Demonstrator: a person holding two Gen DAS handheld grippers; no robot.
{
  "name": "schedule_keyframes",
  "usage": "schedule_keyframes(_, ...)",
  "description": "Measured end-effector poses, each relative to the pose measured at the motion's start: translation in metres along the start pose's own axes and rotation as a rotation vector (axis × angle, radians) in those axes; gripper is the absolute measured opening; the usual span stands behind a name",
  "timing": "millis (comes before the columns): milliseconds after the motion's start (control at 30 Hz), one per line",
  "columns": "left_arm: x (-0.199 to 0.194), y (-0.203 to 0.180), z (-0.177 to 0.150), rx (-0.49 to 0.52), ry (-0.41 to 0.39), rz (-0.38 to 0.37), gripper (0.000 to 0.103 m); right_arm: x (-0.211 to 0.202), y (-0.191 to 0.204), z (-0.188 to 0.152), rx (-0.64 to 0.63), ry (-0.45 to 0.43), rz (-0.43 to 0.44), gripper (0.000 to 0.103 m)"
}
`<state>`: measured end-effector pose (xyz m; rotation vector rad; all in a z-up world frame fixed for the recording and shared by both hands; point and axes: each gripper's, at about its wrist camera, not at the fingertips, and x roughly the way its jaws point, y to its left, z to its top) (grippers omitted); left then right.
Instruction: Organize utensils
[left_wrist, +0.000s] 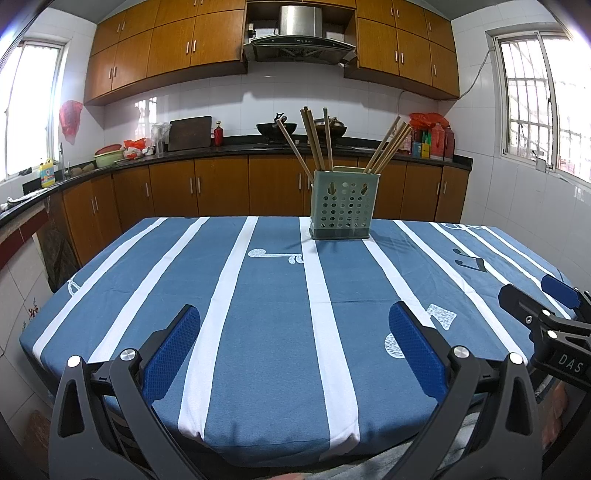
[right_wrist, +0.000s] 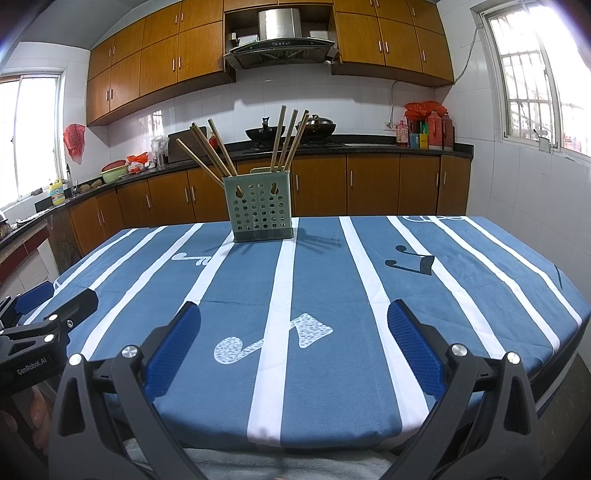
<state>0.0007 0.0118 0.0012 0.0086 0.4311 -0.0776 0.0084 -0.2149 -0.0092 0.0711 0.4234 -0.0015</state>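
Note:
A green perforated utensil holder (left_wrist: 340, 204) stands at the far middle of the table, also in the right wrist view (right_wrist: 261, 208). Several wooden chopsticks (left_wrist: 317, 140) lean in it in two bunches, left and right (right_wrist: 286, 138). My left gripper (left_wrist: 293, 339) is open and empty above the near table edge. My right gripper (right_wrist: 293, 339) is open and empty beside it, to the right. Each gripper shows at the edge of the other's view: the right one (left_wrist: 543, 306), the left one (right_wrist: 48, 306).
The table carries a blue cloth with white stripes and music notes (left_wrist: 258, 314). Behind it runs a kitchen counter with woks (left_wrist: 277, 128), bottles (left_wrist: 436, 140) and wooden cabinets (left_wrist: 221, 184). Windows stand at both sides.

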Motion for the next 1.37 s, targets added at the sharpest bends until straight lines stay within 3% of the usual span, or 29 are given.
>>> schedule_keyframes(1367, 0.0026, 0.0035, -0.0081, -0.014, 0.007, 0.004, 0.101, 0.0003, -0.0007, 0.0015, 0.001, 0.003, 0.001, 0.099)
